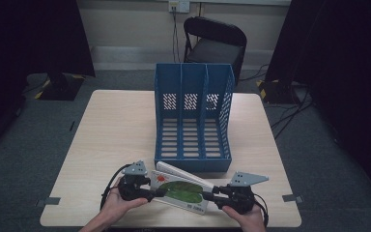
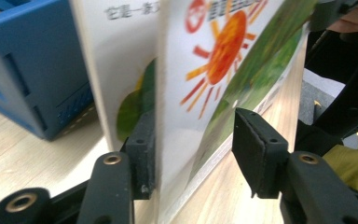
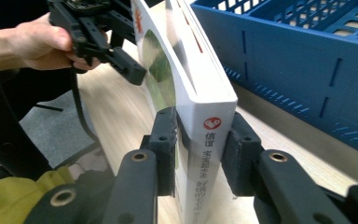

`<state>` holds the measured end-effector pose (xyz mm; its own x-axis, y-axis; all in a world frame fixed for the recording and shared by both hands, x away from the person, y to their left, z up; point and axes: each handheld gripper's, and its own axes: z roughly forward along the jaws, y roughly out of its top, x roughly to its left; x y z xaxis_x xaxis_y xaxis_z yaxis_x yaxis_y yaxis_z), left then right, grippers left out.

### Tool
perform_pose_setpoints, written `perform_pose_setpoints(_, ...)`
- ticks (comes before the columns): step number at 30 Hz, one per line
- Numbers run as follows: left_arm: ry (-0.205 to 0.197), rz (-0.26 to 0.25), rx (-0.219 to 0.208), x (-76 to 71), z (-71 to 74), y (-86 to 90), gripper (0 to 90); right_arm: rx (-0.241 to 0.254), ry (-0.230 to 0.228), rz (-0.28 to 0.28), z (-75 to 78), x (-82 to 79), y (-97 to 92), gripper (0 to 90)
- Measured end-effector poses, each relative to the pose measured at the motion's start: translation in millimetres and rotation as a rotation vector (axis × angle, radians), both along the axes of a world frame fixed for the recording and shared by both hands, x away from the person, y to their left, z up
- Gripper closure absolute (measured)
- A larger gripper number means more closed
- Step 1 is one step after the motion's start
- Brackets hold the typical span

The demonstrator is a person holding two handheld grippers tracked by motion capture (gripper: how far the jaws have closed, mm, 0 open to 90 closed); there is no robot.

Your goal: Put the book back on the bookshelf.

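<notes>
Here I have the book (image 1: pixel 181 191) lying at the table's near edge, just in front of the blue three-slot file rack (image 1: pixel 193 116). My right gripper (image 3: pixel 198 154) is clamped across the spine end, both pads pressed on it, so the pages stay together. My left gripper (image 2: pixel 193 149) straddles only the front cover at the opposite edge: one pad touches, the other stands off, so it isn't gripping. I judge the book is being readied for standing in a slot.

White book (image 1: pixel 181 192) w/ orange sun, green; blue rack (image 1: pixel 193 121).
</notes>
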<state>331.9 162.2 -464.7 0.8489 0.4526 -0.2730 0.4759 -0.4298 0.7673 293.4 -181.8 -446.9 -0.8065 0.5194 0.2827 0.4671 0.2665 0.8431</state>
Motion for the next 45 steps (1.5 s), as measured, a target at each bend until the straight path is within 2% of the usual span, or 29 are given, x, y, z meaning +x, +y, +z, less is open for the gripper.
perform_pose_setpoints(2,-0.003,0.005,0.001,0.3,-0.7,-1.4,54.1,0.007,0.021,-0.009,-1.7,-1.2,1.9,68.5)
perform_pose_setpoints(7,-0.003,0.005,-0.001,0.8,-1.3,-1.4,54.0,0.01,0.032,0.0,-4.2,1.4,6.3,66.2)
perform_pose_setpoints(9,-0.005,0.004,0.002,0.8,-1.7,-2.3,52.5,0.0,0.036,0.02,-6.5,2.2,13.1,64.6)
perform_pose_setpoints(10,-0.005,0.002,0.002,0.9,-1.8,-2.7,51.5,-0.021,0.035,0.039,-10.1,1.6,23.6,62.9)
perform_pose_setpoints(11,-0.004,0.0,0.004,1.1,-1.9,-2.7,51.5,-0.021,0.035,0.039,-10.1,1.6,23.6,62.9)
perform_pose_setpoints(12,0.0,-0.002,0.007,0.7,-1.6,-2.6,51.1,-0.08,0.003,0.041,-12.2,0.0,31.6,67.8)
perform_pose_setpoints(17,0.005,0.01,0.001,0.9,-0.9,-2.5,49.1,-0.089,-0.011,0.043,-9.1,-1.4,29.9,69.2)
perform_pose_setpoints(19,0.014,0.037,0.013,2.1,-0.9,0.6,44.5,-0.103,-0.026,0.033,-6.8,-3.6,29.6,70.6)
perform_pose_setpoints(21,0.016,0.048,0.017,2.7,-0.7,2.7,41.5,-0.101,-0.027,0.029,-6.0,-3.9,28.8,72.0)
perform_pose_setpoints(25,0.02,0.092,-0.002,5.1,0.0,11.3,36.5,-0.096,-0.039,0.026,-5.1,-5.7,27.3,74.5)
perform_pose_setpoints(26,0.019,0.104,0.006,5.6,-0.4,12.0,35.8,-0.089,-0.034,0.02,-5.4,-6.2,27.7,74.5)
perform_pose_setpoints(28,0.018,0.107,0.004,6.2,-0.4,12.0,33.7,-0.084,-0.035,0.019,-5.8,-7.3,27.9,74.3)
perform_pose_setpoints(35,0.021,0.087,0.027,10.8,-6.6,2.4,32.1,-0.087,-0.029,0.034,-8.8,-13.1,36.4,69.7)
perform_pose_setpoints(38,0.041,0.075,0.034,12.4,-10.0,-3.3,32.3,-0.1,-0.018,0.039,-10.3,-13.3,41.5,68.6)
perform_pose_setpoints(41,0.011,0.075,0.063,10.6,-10.3,-6.1,34.5,-0.099,-0.013,0.037,-11.3,-10.5,42.9,69.4)
perform_pose_setpoints(45,0.014,0.076,0.062,10.0,-10.3,-4.5,36.5,-0.099,-0.012,0.04,-12.9,-9.1,44.2,68.6)
